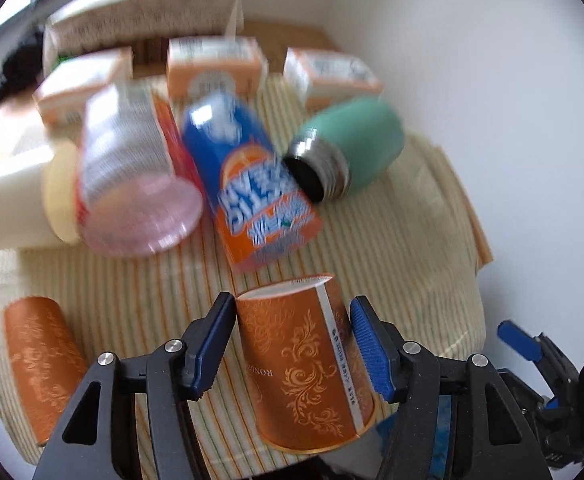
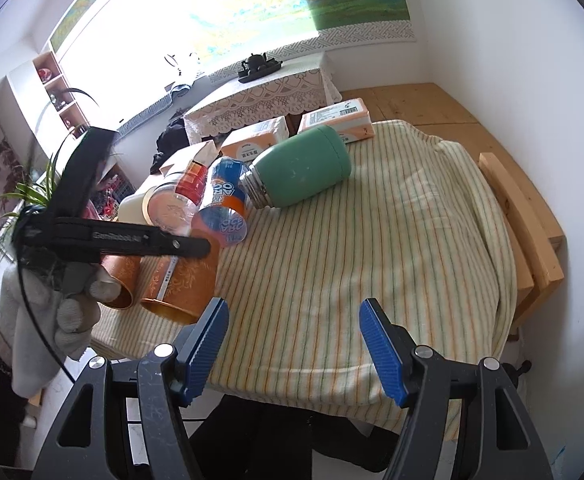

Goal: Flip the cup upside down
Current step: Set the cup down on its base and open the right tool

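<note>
Off to the left of the left gripper's (image 1: 293, 344) fingers, a second orange cup (image 1: 42, 364) lies on the striped cloth (image 1: 140, 280) that covers the counter. Between the fingers themselves sits the orange paper cup (image 1: 307, 364), tilted, its open gold-rimmed mouth nearest the camera and its base pointing away. The left pad (image 1: 212, 344) touches the cup's wall and the right pad (image 1: 371, 348) presses its other side, so the fingers are grasping the cup. Beyond the fingertips, from left to right, lie a white container (image 1: 16, 204), a clear pink-tinted cup (image 1: 132, 184), a blue-and-orange can (image 1: 252, 184) and a green flask (image 1: 351, 152) on its side, the picture blurred there.

The right gripper (image 2: 293, 344) has its fingers spread wide and released, nothing between them but striped cloth. Up and to the left of its fingers, a gloved left hand (image 2: 48, 304) holds the other gripper over both orange cups.
</note>
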The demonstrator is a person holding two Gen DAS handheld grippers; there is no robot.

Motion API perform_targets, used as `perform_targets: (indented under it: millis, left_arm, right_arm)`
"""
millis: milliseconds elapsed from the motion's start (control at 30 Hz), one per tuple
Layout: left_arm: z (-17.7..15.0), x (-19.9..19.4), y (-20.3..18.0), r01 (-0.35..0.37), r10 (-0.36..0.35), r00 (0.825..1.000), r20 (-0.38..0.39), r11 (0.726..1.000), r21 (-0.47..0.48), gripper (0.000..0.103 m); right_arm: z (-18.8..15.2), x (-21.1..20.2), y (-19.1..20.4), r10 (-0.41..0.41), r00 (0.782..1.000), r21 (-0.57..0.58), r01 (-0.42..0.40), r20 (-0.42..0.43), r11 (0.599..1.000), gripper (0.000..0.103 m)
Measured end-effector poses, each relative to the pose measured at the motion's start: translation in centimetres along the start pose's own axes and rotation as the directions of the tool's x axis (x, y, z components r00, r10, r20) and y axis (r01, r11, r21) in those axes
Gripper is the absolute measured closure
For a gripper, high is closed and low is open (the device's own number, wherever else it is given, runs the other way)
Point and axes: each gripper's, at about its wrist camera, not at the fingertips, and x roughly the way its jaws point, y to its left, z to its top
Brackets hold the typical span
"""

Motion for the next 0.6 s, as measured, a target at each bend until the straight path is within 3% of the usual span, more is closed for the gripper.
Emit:
perform_targets:
  millis: [100, 300, 433, 600]
  left_arm:
    - [-0.8, -2.1, -0.7, -0.048, 0.041, 0.992, 0.120, 0.997, 0.055, 0.040]
    - [-2.2, -3.7, -1.6, -0.125, 0.093, 0.965, 0.246, 0.985, 0.118, 0.041]
    - [-2.5, -3.4, -2.8, -0.165, 0.114, 0.954, 0.278, 0.972, 0.167, 0.041]
    - [-2.9, -2.6, -4.0, -0.177, 0.117, 0.954, 0.277, 0.963, 0.203, 0.041]
  right_arm:
    - [-0.1, 0.1, 0.2, -0.008, 1.000, -0.003, 0.008, 0.007, 1.000, 0.039]
    - [-0.3, 0.3, 0.6, -0.019, 0.999, -0.006, 0.019, 0.028, 1.000, 0.039]
    - [-0.7, 0.4, 0.9, -0.028, 0.999, -0.011, 0.028, 0.040, 1.000, 0.039]
    - [-1.0, 0.1, 0.9, -0.042, 0.998, -0.014, 0.043, 0.051, 0.999, 0.039]
